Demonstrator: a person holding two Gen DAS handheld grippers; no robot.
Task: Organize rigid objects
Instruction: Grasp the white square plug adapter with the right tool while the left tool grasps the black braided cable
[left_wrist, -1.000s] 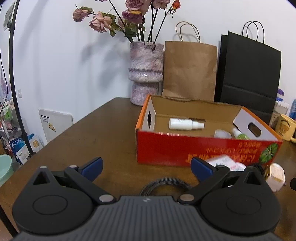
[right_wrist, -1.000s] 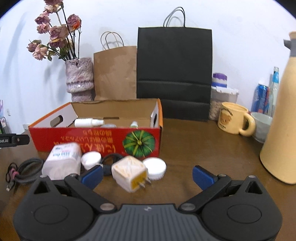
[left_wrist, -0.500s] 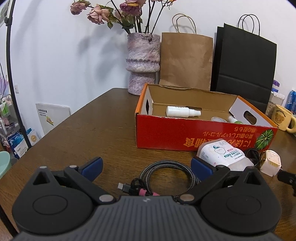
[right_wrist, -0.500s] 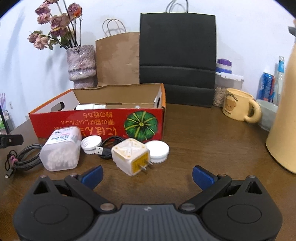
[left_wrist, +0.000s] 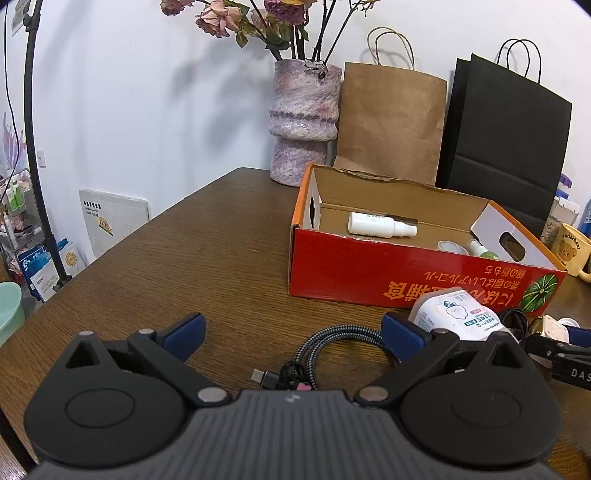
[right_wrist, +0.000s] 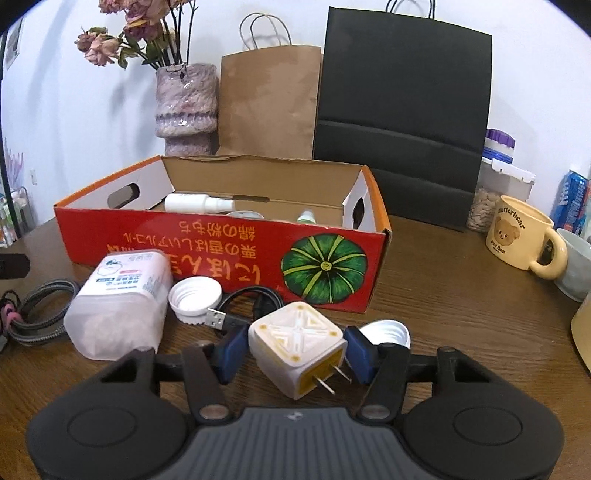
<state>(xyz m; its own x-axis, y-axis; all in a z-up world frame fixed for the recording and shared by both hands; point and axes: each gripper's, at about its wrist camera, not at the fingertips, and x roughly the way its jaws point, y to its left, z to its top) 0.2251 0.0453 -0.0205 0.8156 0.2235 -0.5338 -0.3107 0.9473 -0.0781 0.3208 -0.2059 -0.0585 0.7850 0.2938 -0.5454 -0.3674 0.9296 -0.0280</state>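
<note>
While the right fingers close in, the left ones wait:

Left wrist view, fingers: the left gripper (left_wrist: 291, 328) stands wide open across the lower frame with nothing between its blue pads; a coiled braided cable (left_wrist: 332, 350) lies on the surface (left_wrist: 184, 258) just ahead of it.
Left wrist view, goal: the red cardboard box (left_wrist: 388, 273) sits right of centre, open-topped, already holding a white spray bottle (left_wrist: 380, 226) and a few smaller items.
Left wrist view, waiting items: a translucent cotton-swab tub (left_wrist: 456, 314) lies just in front of the box, at lower right.

Right wrist view, fingers: the right gripper (right_wrist: 295, 349) is closing on the white-and-yellow plug adapter (right_wrist: 297, 343), which sits between the pads at lower centre, prongs pointing toward the camera; the pads look at or nearly at its sides, and I cannot tell whether they press yet.
Right wrist view, neighbours: a white screw cap (right_wrist: 195, 298) and a black USB cable (right_wrist: 240, 306) lie just behind the adapter, another white cap (right_wrist: 388, 332) to its right.

Step in hand: grasping the adapter, by my reading.
Next move: likely finish the squeeze, lift clear of the cable and caps, carry it over the near wall of the box and let go inside.
</note>
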